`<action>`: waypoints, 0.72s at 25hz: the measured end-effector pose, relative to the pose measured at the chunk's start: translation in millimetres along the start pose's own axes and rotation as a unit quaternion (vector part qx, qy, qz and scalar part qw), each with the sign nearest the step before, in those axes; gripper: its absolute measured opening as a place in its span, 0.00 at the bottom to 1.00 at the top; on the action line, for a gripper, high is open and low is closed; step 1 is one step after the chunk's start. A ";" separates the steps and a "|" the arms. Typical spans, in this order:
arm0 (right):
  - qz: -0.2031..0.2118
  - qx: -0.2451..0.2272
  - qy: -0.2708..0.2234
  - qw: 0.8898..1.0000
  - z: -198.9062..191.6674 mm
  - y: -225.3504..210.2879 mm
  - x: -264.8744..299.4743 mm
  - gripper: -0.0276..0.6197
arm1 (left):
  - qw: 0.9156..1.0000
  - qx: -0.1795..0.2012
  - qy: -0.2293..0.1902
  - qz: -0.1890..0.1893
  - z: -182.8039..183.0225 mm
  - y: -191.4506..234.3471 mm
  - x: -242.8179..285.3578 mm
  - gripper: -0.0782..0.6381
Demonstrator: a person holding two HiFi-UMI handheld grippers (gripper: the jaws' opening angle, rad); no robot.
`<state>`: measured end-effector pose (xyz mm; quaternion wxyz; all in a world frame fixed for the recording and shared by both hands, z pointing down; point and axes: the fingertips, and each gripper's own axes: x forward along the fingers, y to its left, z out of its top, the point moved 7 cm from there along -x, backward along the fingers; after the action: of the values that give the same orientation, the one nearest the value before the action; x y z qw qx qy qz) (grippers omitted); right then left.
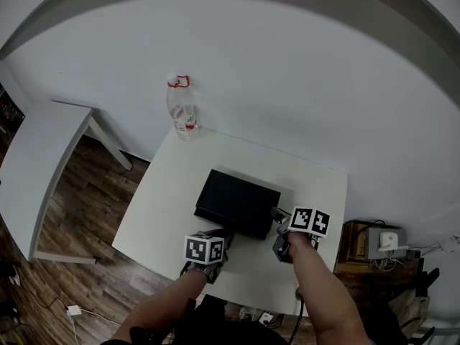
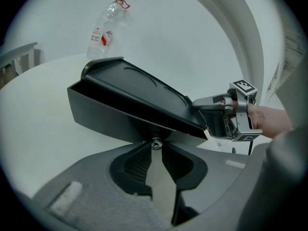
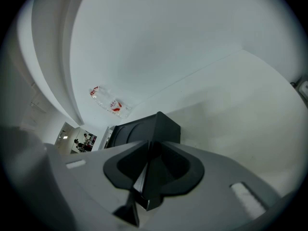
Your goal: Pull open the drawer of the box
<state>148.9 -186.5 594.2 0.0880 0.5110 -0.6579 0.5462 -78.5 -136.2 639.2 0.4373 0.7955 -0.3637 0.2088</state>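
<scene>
On white table [image 1: 169, 192], flat matte-black box [image 1: 237, 201], left gripper [image 2: 154, 149] pinching its small silver front knob [image 2: 155, 143], right gripper [image 3: 149, 148] clamped on its corner

Grey left gripper [image 2: 155, 146], black fingers [image 2: 136, 165], marker cubes [image 1: 204, 249]

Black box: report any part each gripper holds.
The left gripper pinches the small metal knob on the black box; the right gripper grips its front corner.

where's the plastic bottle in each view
Head view: bottle upper left of centre, at the table's far edge.
Left gripper view: top left, beyond the black box.
Right gripper view: left of centre, tilted, above the box.
Shared landmark: the black box, nearer than the bottle in every view.
</scene>
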 end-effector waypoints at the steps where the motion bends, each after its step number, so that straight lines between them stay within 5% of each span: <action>1: 0.000 0.000 0.000 1.000 -0.3 0.2 -0.2 0.18 | 1.000 0.001 0.000 0.002 -0.8 -0.2 -2.4 0.21; 18: -0.001 -0.004 -0.001 1.000 0.7 -0.2 0.6 0.18 | 1.000 -0.003 0.007 0.002 -21.2 -3.2 -17.3 0.21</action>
<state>149.1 -187.3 594.5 0.0900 0.5118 -0.6594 0.5432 -87.6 -110.2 637.5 0.4420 0.7917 -0.3630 0.2145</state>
